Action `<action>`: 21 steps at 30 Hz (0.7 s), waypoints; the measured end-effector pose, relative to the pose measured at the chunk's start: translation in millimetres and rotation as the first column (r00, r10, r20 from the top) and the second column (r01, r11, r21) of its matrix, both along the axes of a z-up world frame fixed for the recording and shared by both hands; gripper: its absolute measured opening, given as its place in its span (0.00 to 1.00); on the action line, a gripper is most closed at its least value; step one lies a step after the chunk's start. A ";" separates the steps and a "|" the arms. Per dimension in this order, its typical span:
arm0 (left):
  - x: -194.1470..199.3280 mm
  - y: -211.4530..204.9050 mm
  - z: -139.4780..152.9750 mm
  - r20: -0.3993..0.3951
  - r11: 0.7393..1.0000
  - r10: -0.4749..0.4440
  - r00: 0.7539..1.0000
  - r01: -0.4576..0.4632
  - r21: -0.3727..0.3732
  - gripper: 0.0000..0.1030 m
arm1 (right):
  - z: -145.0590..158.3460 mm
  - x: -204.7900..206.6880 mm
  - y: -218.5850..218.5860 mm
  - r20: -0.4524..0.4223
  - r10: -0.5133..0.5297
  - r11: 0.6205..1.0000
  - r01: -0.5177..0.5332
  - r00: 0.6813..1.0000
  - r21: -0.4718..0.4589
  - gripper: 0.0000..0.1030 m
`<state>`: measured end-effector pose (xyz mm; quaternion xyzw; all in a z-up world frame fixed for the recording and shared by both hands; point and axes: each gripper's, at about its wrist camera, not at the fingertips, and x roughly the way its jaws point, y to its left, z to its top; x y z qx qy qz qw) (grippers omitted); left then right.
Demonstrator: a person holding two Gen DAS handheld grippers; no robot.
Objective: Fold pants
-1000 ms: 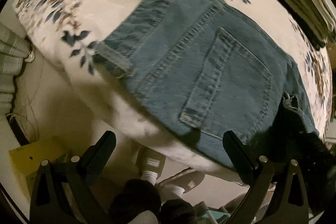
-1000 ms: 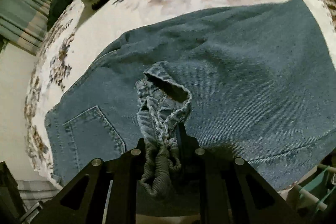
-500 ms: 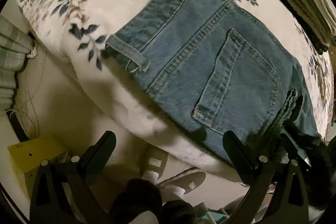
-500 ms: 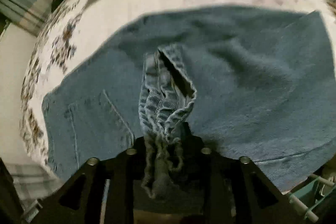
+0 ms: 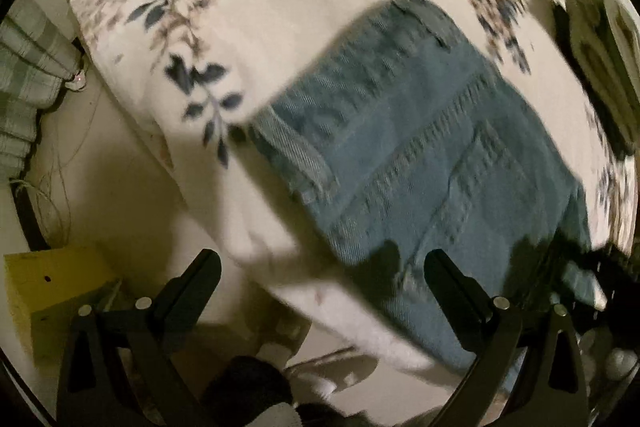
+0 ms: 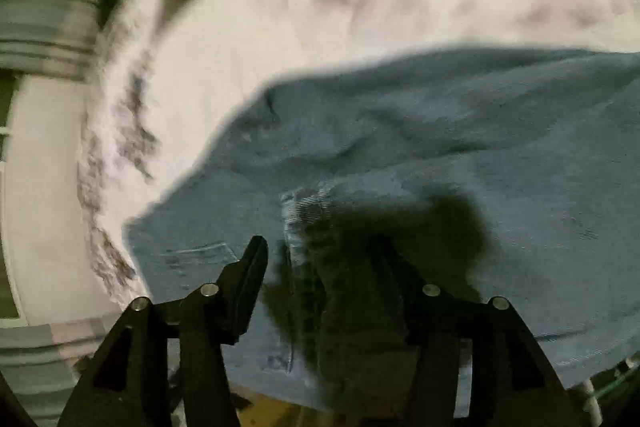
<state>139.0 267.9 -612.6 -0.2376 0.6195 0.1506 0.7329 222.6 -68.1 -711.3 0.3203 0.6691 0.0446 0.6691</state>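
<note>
So the bed (image 5: pixel 280 7) with the flowery cover takes up most of the room, and the jeans (image 5: pixel 460 147) are spread flat across it, waistband end hanging near the bed's edge. Both views are pretty blurry. Right gripper (image 6: pixel 324 259) has just been spreading its fingers, and a bunched bit of denim sits loose between them, not pinched. Left gripper (image 5: pixel 320 263) hangs over the bed edge with its fingers spread wide, nothing in them. Yellow box (image 5: pixel 48 291) down on the floor.
</note>
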 end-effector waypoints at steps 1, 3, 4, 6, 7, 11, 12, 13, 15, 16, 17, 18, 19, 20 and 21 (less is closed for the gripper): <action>4.4 8.0 -4.8 0.016 0.999 0.033 0.999 -0.033 -0.012 1.00 | 0.7 2.1 8.5 0.002 0.021 0.999 -0.021 1.000 -0.044 0.59; 11.0 19.4 -14.5 0.031 0.995 0.088 0.996 -0.086 -0.055 1.00 | 8.0 -0.5 13.1 0.028 0.038 0.997 -0.036 0.999 -0.064 0.62; 13.9 26.2 -21.6 0.045 0.989 0.124 0.991 -0.120 -0.086 1.00 | 11.6 -5.1 10.2 0.041 0.026 0.998 -0.024 0.999 -0.050 0.62; 18.7 35.6 -31.6 0.061 0.979 0.170 0.984 -0.161 -0.128 0.77 | 13.5 -16.1 2.3 0.032 -0.016 1.000 0.016 0.999 -0.013 0.62; 20.8 39.1 -33.3 0.089 0.972 0.189 0.978 -0.173 -0.159 0.67 | 12.0 -21.3 -4.4 0.015 -0.038 0.999 0.038 0.999 -0.008 0.62; 22.7 47.9 -29.4 0.150 0.961 0.236 0.960 -0.208 -0.180 0.49 | 6.6 -40.0 -13.3 -0.011 -0.048 0.998 0.048 0.999 -0.044 0.62; 19.7 51.3 -32.1 0.157 0.956 0.252 0.955 -0.220 -0.197 0.50 | 6.8 -42.1 -15.1 -0.006 -0.042 0.998 0.041 0.999 -0.048 0.61; 16.4 55.7 -35.1 0.170 0.945 0.278 0.945 -0.237 -0.224 0.50 | 5.8 -44.8 -16.1 -0.003 -0.036 0.998 0.036 0.999 -0.052 0.61; 11.8 60.0 -41.4 0.193 0.923 0.324 0.926 -0.264 -0.280 0.58 | 5.4 -43.5 -13.5 -0.001 -0.025 0.998 0.025 1.000 -0.064 0.61; 11.6 64.4 -43.1 0.207 0.912 0.348 0.914 -0.279 -0.301 0.58 | 5.0 -43.0 -11.6 -0.002 -0.019 0.997 0.019 1.000 -0.070 0.61; 13.6 67.6 -43.1 0.217 0.910 0.357 0.909 -0.285 -0.302 0.57 | 4.2 -41.8 -8.0 -0.003 -0.015 0.997 0.015 1.000 -0.072 0.61; 12.6 63.0 -41.5 0.223 0.914 0.353 0.908 -0.285 -0.288 0.44 | 2.8 -39.7 -3.3 -0.004 -0.010 0.997 0.010 1.000 -0.073 0.61; 15.2 62.5 -37.2 0.237 0.920 0.348 0.907 -0.281 -0.275 0.39 | 2.0 -38.0 0.7 -0.005 -0.005 0.997 0.004 1.000 -0.077 0.61; 16.6 60.2 -31.5 0.252 0.929 0.328 0.910 -0.262 -0.262 0.32 | 2.0 -37.5 1.6 -0.005 -0.002 0.997 0.002 1.000 -0.078 0.61; 15.7 52.6 -27.1 0.267 0.940 0.307 0.913 -0.246 -0.238 0.29 | 2.2 -37.3 2.6 -0.004 0.000 0.997 0.000 1.000 -0.076 0.61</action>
